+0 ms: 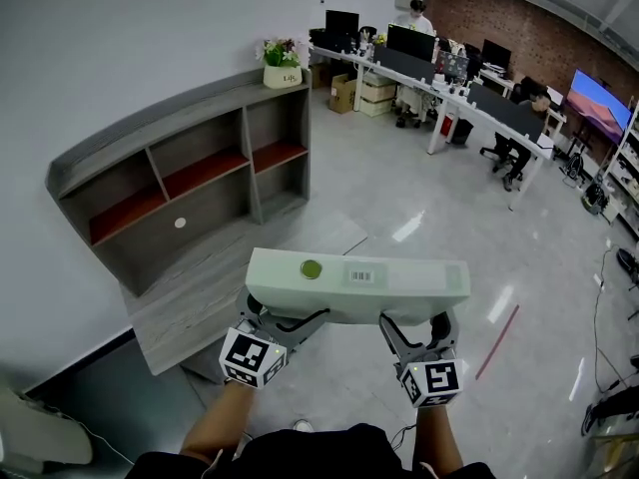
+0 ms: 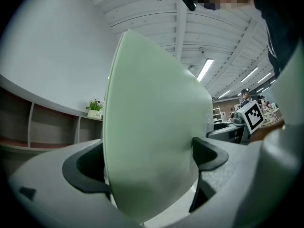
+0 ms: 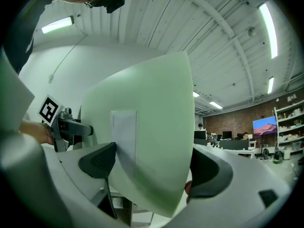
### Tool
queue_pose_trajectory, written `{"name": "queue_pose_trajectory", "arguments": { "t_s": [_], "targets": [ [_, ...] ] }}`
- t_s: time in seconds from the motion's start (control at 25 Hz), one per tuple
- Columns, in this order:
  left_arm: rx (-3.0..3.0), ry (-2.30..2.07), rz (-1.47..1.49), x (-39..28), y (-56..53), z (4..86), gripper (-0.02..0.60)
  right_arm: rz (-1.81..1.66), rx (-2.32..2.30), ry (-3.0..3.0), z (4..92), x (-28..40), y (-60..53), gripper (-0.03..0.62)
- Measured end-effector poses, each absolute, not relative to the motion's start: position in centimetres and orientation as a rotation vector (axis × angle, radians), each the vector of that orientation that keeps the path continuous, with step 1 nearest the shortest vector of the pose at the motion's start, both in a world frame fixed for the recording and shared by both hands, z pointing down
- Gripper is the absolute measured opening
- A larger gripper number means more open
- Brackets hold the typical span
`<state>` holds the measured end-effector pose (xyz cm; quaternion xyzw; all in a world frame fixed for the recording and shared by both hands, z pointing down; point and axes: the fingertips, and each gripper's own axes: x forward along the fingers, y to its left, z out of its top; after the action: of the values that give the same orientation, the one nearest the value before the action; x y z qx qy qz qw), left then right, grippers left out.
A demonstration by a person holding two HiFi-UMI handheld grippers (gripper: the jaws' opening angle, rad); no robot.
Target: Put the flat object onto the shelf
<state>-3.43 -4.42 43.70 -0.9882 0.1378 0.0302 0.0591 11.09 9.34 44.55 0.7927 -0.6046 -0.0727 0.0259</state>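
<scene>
Pale green flat object held level in the air short of the shelf, its near edge pinched by the left gripper and right gripper; judged rigid, smooth and light, so it suits two spaced edge grips.

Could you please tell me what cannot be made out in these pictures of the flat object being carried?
- Print on the barcode label: too small in the head view, washed out in the right gripper view.
- Round green spot on the flat object: too small in the head view to identify.
- Shelf: mostly hidden behind the flat object in the left gripper view.
</scene>
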Motion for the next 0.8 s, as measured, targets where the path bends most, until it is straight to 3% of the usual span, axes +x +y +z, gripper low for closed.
{"name": "queue_pose_trajectory", "arguments": {
  "t_s": [0.32,0.8],
  "targets": [
    [-2.982,0.444,0.106,-3.0,-5.1,44.1,0.561,-0.227,2.444,-1.903,45.1,11.8,8.4,0.506],
    [-2.966,0.599,0.102,2.7,-11.0,43.7,0.561,-0.257,2.343,-2.034,44.5,18.9,0.9,0.506]
  ]
}}
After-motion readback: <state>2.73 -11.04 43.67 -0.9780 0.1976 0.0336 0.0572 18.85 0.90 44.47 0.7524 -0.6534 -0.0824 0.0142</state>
